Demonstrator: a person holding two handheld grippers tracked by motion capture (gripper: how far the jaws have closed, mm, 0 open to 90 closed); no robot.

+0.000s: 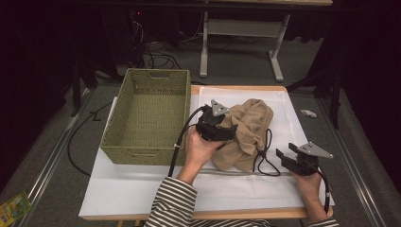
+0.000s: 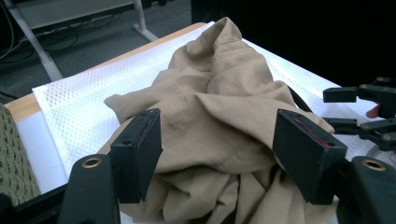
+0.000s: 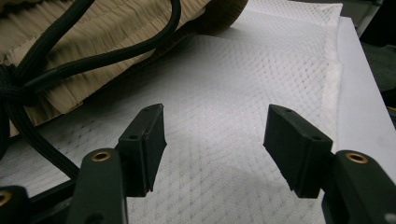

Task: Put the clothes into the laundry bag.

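A crumpled tan garment (image 1: 248, 127) with a black drawstring (image 1: 265, 156) lies on the white mesh mat (image 1: 288, 118) at the table's middle. My left gripper (image 1: 229, 130) hovers over the garment's left side, jaws open with the tan cloth (image 2: 224, 107) lying between and below them, not pinched. In the left gripper view the gripper (image 2: 219, 140) stands wide open. My right gripper (image 1: 283, 156) sits low at the garment's right, near the drawstring loop. It is open (image 3: 215, 135) over bare mat (image 3: 233, 70), with the cord (image 3: 93, 60) and the gathered waistband (image 3: 116, 28) to its upper left.
An empty green woven basket (image 1: 137, 155) stands on the table's left half, touching the mat's edge. A small grey object (image 1: 308, 113) lies off the table's right side. A green packet (image 1: 14, 208) lies on the floor at bottom left. Another table's white legs (image 1: 204, 42) stand behind.
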